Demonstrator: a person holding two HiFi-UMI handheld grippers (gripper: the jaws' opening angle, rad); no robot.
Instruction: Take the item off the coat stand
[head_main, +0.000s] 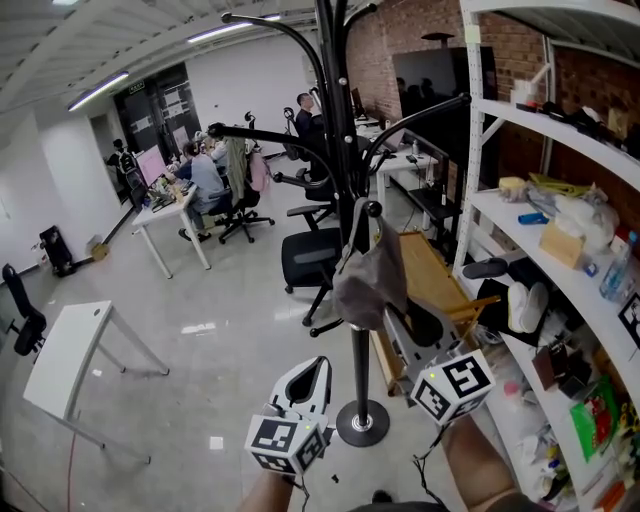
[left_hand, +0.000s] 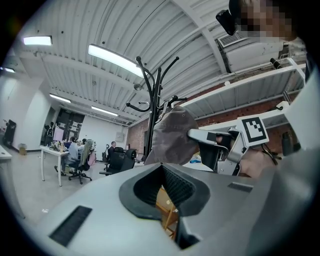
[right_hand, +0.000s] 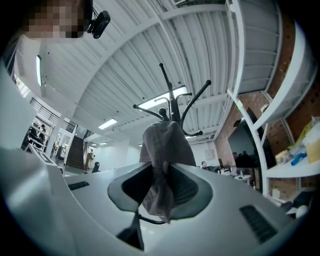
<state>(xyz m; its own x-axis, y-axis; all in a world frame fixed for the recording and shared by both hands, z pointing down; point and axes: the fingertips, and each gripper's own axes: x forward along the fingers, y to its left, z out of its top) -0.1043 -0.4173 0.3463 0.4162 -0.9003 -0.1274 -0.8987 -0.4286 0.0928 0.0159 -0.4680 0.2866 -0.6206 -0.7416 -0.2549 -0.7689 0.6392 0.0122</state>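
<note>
A black coat stand rises from a round base just ahead of me. A grey-brown cap hangs from one of its low hooks. My right gripper reaches up from the lower right and is shut on the cap's lower edge. In the right gripper view the cap droops down between the two pads of the right gripper. My left gripper sits lower and to the left of the pole, shut with nothing in it. In the left gripper view the cap shows beyond the left gripper.
White shelving full of small goods runs along the right. A wooden chair stands between the shelving and the stand, and a black office chair is behind it. A white table is at the left. People sit at desks at the back.
</note>
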